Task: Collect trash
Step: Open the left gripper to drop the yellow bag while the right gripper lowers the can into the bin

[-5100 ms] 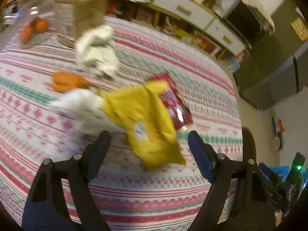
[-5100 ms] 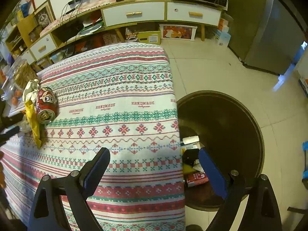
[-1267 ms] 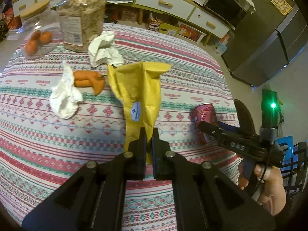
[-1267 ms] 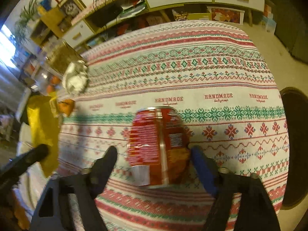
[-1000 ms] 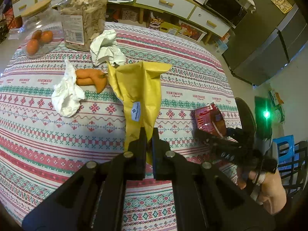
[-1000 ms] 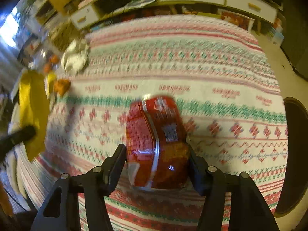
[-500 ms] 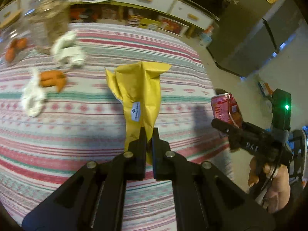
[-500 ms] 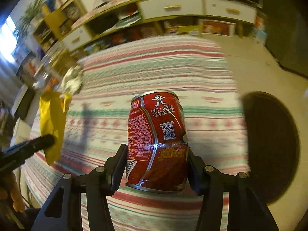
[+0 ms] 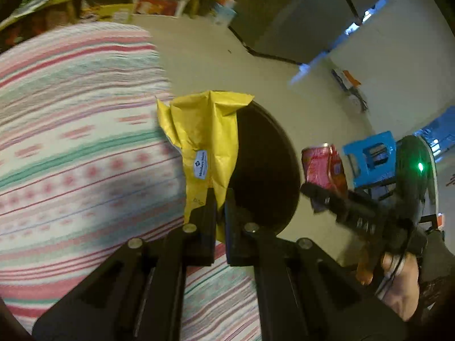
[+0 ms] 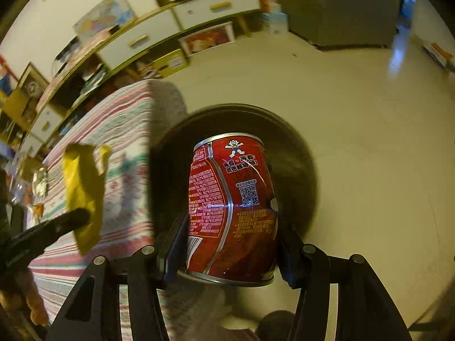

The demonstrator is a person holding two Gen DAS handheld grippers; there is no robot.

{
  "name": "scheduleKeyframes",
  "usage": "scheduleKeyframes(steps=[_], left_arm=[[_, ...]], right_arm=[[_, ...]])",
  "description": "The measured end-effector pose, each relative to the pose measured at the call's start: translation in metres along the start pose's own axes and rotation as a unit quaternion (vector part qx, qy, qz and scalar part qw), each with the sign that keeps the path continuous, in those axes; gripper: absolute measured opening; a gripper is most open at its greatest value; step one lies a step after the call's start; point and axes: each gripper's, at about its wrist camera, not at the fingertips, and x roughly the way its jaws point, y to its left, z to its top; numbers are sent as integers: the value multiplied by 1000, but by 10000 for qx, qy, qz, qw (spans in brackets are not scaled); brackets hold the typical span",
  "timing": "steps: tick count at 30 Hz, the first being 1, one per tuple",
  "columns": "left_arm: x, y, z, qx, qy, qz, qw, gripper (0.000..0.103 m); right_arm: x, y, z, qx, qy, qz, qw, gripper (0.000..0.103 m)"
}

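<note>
Now both loads have swung off the table [image 9: 71, 147] toward the bin [image 10: 301, 153]: right gripper [image 10: 230, 244] clamps the can [image 10: 231, 207], left gripper [image 9: 219, 199] pinches the wrapper [image 9: 207, 133], ready to drop

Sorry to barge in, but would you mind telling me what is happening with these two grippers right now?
A person is clearing trash off a table with a striped tablecloth. The left gripper is shut on a crumpled yellow wrapper, held over the table edge beside the dark round bin on the floor. The right gripper clamps a dented red can directly above that bin. Neither piece has been dropped in yet.
</note>
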Motion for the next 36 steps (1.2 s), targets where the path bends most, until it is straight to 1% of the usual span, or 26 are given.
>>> scheduleKeyframes(steps=[1, 4, 6, 9, 10, 11, 12, 13, 14, 16, 20, 22, 25, 28, 31, 36], left_arm=[[10, -4, 3, -40, 28, -79, 10000, 5], [32, -11, 9, -159, 117, -131, 9997, 5], [38, -14, 10, -183, 122, -139, 9997, 5], [41, -11, 11, -277, 76, -329, 9990, 6], [41, -9, 12, -280, 72, -353, 9990, 8], [40, -8, 11, -271, 86, -345, 9990, 24], [36, -8, 8, -261, 79, -319, 9991, 35], [30, -7, 6, -247, 18, -262, 9994, 58], [24, -6, 4, -221, -86, -197, 9995, 68], [12, -4, 2, -131, -215, -137, 9996, 73], [-12, 4, -6, 31, -266, 100, 9996, 79], [-26, 9, -12, 191, -305, 285, 9989, 81], [-46, 17, -24, 459, -351, 549, 9968, 82], [-68, 30, -36, 589, -368, 803, 9943, 82], [-84, 47, -47, 513, -440, 969, 9930, 82], [-118, 82, -64, 9, -628, 987, 9931, 83]], right_arm=[[0, -2, -2, 33, 4, -3, 10000, 57], [1, -15, -5, 75, 49, -49, 9999, 57], [3, -20, -7, 53, 79, -79, 9999, 57], [4, -23, -10, -12, 108, -112, 9999, 57], [6, -20, -9, -39, 113, -119, 9999, 57], [7, -19, -9, -67, 115, -122, 9998, 57], [7, -19, -10, -85, 114, -123, 9998, 57], [7, -19, -11, -102, 108, -122, 9998, 57], [6, -19, -12, -110, 102, -124, 9998, 57], [6, -20, -12, -107, 96, -124, 9998, 57], [9, -17, -12, -56, 96, -109, 9999, 57], [11, -14, -11, -62, 102, -116, 9999, 57], [15, -5, -11, -111, 136, -105, 9998, 57], [24, 5, -11, -185, 211, -146, 9995, 57], [35, 15, -13, -265, 311, -240, 9989, 57], [47, 30, -15, -387, 395, -372, 9978, 57]])
